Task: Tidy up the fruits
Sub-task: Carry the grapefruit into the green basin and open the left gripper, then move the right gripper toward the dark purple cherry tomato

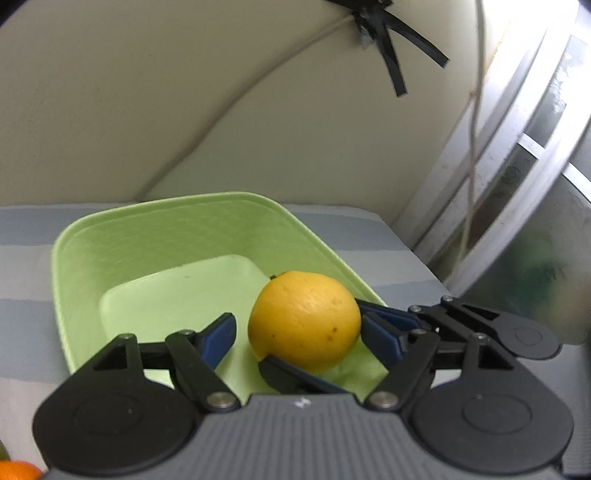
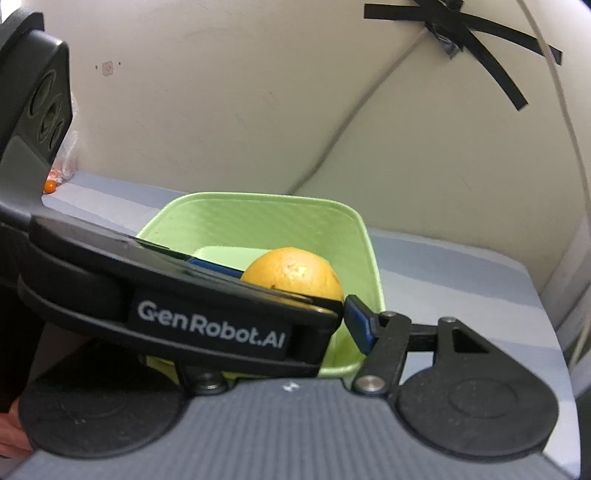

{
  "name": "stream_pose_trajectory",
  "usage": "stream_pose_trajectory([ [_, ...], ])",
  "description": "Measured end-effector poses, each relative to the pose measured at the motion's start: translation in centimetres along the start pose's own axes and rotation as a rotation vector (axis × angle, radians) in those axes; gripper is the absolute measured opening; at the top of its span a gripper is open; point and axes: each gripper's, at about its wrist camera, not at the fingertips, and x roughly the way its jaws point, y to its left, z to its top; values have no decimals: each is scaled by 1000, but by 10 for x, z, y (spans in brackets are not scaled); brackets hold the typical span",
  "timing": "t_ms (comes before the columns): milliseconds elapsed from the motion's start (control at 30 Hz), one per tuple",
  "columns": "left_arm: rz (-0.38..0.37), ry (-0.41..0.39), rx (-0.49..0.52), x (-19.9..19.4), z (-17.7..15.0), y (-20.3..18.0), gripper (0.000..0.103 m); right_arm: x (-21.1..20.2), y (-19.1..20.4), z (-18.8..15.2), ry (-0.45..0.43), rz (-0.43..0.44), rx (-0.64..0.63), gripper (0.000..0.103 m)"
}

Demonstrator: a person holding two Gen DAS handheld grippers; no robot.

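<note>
A yellow-orange fruit point(image 1: 304, 320) lies inside a light green square bowl point(image 1: 166, 236), near its right front corner. My left gripper point(image 1: 299, 332) is open with its blue-padded fingers on either side of the fruit; there is a gap on the left side. In the right wrist view the same fruit point(image 2: 295, 273) sits in the bowl point(image 2: 365, 236). The left gripper's black body marked GenRobot.AI point(image 2: 207, 325) crosses in front and hides my right gripper's left finger. The right gripper point(image 2: 295, 317) has one blue-padded finger point(image 2: 360, 326) showing at the bowl's near right side, spread wide.
The bowl stands on a table with a blue-and-grey striped cloth point(image 1: 26, 258). An orange fruit point(image 1: 18, 470) peeks in at the lower left corner. A beige wall with a taped cable point(image 1: 369, 22) is behind. A window frame point(image 1: 517, 166) is at the right. Small orange items point(image 2: 50, 186) lie at far left.
</note>
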Motion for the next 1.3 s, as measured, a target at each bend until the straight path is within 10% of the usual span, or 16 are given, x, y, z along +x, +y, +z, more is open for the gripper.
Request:
stream_pose_trajectory([
  [267,28,-31,63,-12,-5,-20,78,-3,-10,7,-19,-28,27,68],
  [400,43,-128,92,-45,-2,-31,82,-35,-7,6,-152,-64,35,86],
  [733,4,-307,184,-160,-58,-46,88,-134,13,-60,-426,53,185,91],
  [1300,319,-344,64,-232,-176,39,88,-117,84,-101,-193,70,358,103],
])
